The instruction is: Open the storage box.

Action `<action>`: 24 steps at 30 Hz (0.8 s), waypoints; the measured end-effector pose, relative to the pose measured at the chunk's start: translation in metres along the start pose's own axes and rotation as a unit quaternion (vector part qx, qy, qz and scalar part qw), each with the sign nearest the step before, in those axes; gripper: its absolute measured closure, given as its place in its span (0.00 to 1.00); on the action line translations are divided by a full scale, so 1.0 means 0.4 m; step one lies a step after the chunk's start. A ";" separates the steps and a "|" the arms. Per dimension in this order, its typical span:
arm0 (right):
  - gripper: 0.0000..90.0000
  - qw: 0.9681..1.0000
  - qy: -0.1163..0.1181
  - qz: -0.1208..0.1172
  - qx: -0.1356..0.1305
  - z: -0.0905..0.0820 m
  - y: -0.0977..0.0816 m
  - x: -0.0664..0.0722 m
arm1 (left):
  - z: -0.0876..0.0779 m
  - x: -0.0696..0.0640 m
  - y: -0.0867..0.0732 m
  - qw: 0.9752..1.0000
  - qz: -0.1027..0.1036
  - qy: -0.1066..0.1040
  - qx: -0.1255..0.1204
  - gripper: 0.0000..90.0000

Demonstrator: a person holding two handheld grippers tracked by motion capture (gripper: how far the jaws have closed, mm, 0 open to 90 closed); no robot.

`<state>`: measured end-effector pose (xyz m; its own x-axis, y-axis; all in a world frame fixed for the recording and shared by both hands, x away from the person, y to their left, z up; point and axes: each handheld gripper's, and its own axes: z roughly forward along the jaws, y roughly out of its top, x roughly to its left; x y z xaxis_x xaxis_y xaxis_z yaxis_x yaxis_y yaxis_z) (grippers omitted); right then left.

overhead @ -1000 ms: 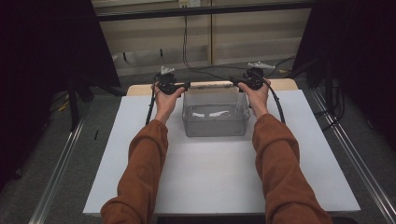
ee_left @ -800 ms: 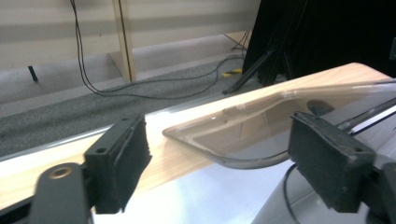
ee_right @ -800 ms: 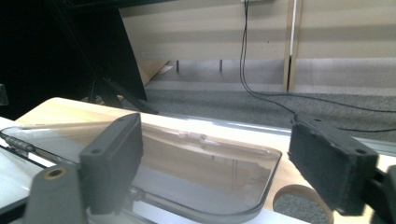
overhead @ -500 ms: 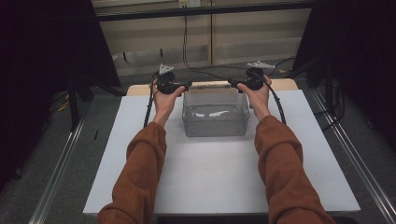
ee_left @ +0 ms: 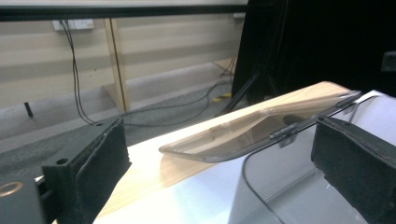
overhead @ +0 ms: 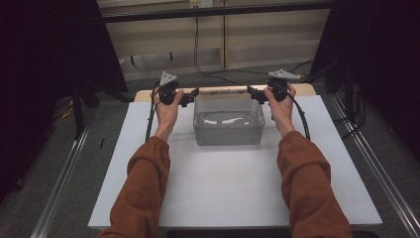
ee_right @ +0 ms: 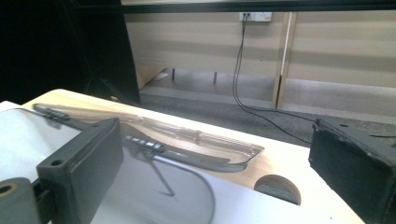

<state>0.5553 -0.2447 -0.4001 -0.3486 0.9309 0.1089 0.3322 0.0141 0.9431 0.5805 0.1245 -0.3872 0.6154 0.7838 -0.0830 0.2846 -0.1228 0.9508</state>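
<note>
We have both forearms stretched forward in rust sleeves, left gripper [overhead: 190,97] and right gripper [overhead: 253,91] held level, tips pointing inward at each other, jaws on both just opened wide, nothing pinched between the pads.

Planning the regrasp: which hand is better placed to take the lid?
Left, narrowly: the left gripper, jaws just opened, frames the lid squarely by its end; the right gripper, also just opened, sees it off-centre.
</note>
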 end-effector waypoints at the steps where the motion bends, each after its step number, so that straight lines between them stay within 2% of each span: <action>1: 0.03 1.000 -0.001 -0.002 -0.001 -0.004 0.001 0.002 | -0.005 -0.004 -0.003 1.000 0.002 -0.004 -0.003 0.04; 4: 0.02 1.000 -0.002 -0.012 -0.013 -0.023 0.005 0.016 | -0.017 -0.010 -0.011 1.000 0.008 -0.001 -0.005 0.03; 7: 0.01 1.000 -0.006 -0.017 -0.025 -0.039 0.007 0.026 | -0.029 -0.014 -0.018 1.000 -0.001 -0.003 -0.014 0.03; 8: 0.01 0.999 -0.007 -0.017 -0.027 -0.044 0.007 0.028 | -0.031 -0.016 -0.018 1.000 -0.004 -0.005 -0.015 0.03; 10: 0.02 0.999 -0.008 -0.024 -0.026 -0.051 0.004 0.030 | -0.040 -0.023 -0.019 1.000 0.005 -0.004 -0.016 0.03; 13: 0.01 0.999 -0.011 -0.026 -0.028 -0.061 -0.004 0.034 | -0.052 -0.037 -0.017 1.000 0.000 -0.008 -0.023 0.03; 17: 0.00 0.999 -0.013 -0.021 -0.037 -0.084 -0.008 0.038 | -0.073 -0.054 -0.011 0.999 0.019 -0.005 -0.036 0.03; 22: 0.00 0.998 -0.015 -0.026 -0.051 -0.115 0.000 0.043 | -0.088 -0.063 -0.009 0.999 0.013 0.001 -0.048 0.03; 24: 0.00 0.998 -0.018 -0.031 -0.057 -0.126 0.000 0.046 | -0.091 -0.067 -0.009 0.999 0.021 0.004 -0.044 0.03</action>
<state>0.5047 -0.2459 -0.3824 -0.3323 0.9424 0.0389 0.2076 0.0329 0.9777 0.5361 0.1259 -0.3776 0.6196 0.7838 -0.0406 0.1934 -0.1024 0.9758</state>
